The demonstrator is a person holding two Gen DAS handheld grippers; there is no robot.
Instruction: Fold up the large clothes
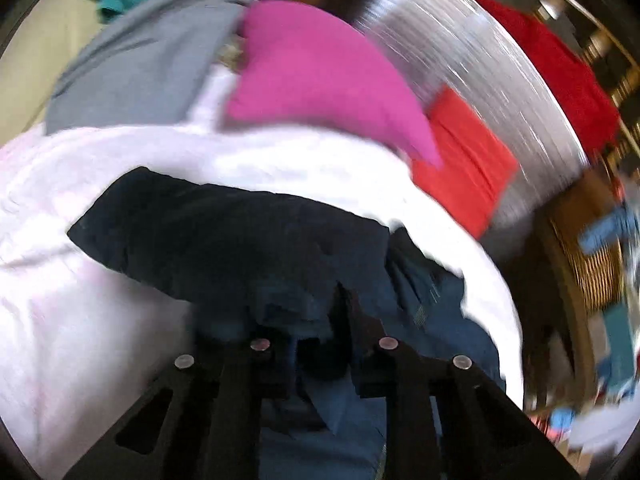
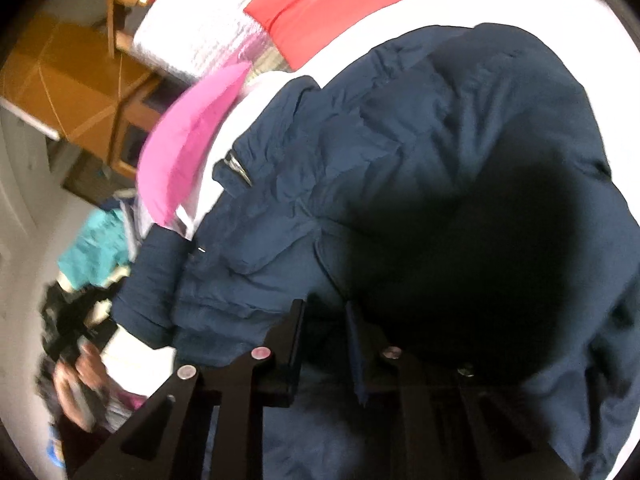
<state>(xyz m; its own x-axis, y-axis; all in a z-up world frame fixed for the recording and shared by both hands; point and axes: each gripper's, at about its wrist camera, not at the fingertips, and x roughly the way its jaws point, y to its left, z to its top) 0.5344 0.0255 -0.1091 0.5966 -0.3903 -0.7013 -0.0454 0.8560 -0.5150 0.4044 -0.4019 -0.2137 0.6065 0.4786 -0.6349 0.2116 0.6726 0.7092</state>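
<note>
A large navy-blue padded jacket (image 2: 400, 152) lies on a white sheet (image 2: 540, 12); it also shows in the left wrist view (image 1: 224, 240), where the picture is blurred. My left gripper (image 1: 320, 320) is shut on the navy jacket's fabric, which bunches between its fingers. My right gripper (image 2: 324, 320) is shut on a fold of the same jacket, with blue cloth pinched against its right finger (image 2: 356, 344). The jacket's cuff (image 2: 156, 280) hangs at the left, and a zipper pull (image 2: 238, 168) shows near its upper edge.
A magenta folded cloth (image 1: 316, 80) and a red cloth (image 1: 464, 160) lie past the jacket, with a grey garment (image 1: 136, 64) and a silver quilted mat (image 1: 480, 64). A teal garment (image 2: 96, 248), a wooden cabinet (image 2: 76, 80) and clutter are at the left of the right wrist view.
</note>
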